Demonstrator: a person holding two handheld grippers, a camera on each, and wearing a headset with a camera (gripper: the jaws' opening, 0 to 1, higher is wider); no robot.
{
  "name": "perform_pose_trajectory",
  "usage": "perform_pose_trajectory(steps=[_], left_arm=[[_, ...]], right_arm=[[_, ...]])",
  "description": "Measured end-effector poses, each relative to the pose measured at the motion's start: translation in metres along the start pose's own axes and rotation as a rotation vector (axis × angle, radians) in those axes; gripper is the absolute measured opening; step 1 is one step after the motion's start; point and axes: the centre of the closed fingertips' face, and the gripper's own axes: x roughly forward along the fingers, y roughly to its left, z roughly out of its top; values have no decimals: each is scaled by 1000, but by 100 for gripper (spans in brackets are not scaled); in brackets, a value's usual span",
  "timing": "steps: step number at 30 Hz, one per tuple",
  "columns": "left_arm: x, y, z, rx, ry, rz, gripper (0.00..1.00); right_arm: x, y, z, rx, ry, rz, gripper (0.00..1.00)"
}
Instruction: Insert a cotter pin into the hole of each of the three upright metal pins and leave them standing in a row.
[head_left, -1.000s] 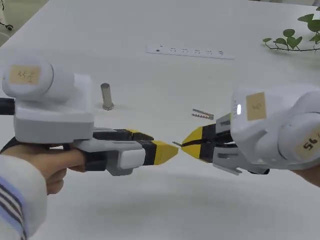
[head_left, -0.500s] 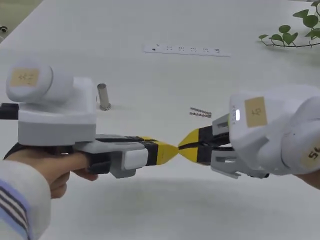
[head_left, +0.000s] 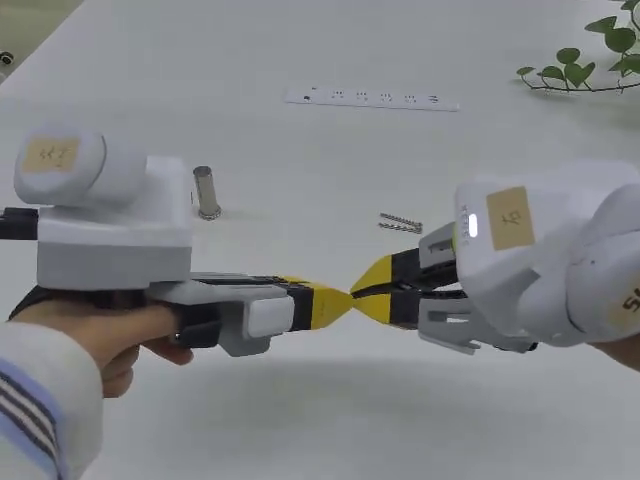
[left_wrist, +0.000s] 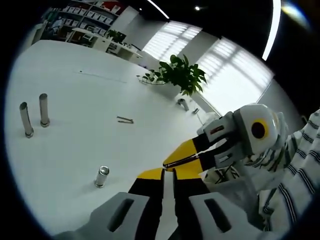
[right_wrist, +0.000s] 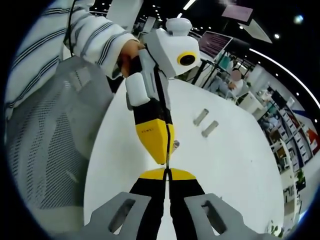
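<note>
Head view: set high and close over the white table (head_left: 300, 400), faced forward and down. The left gripper (head_left: 338, 302) and right gripper (head_left: 366, 292) met tip to tip at centre.
Left gripper view: low over the table, faced along its own jaws onto the right gripper (left_wrist: 167, 164), with a plant (left_wrist: 181, 75) beyond.
Right gripper view: faced the opposite way, close onto the left gripper (right_wrist: 164, 160) and a striped sleeve (right_wrist: 75, 35).
Shared by all three: the meeting tips.
</note>
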Motion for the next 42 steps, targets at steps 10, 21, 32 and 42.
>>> perform_pose_trajectory(steps=[10,21,32,42], left_arm=[[0,-1,-1,-6,4,-4,4],[-1,1,-3,-35,4,-1,1],[0,0,-1,-94,-17,-13,1],[1,2,0,-121,-43,-4,2]], right_arm=[[-1,1,1,-8,-1,5,1],[0,3,3,-19,-1,-2,1],[-3,1,4,-44,7,-23,1],[-2,-1,4,-18,5,-45,1]])
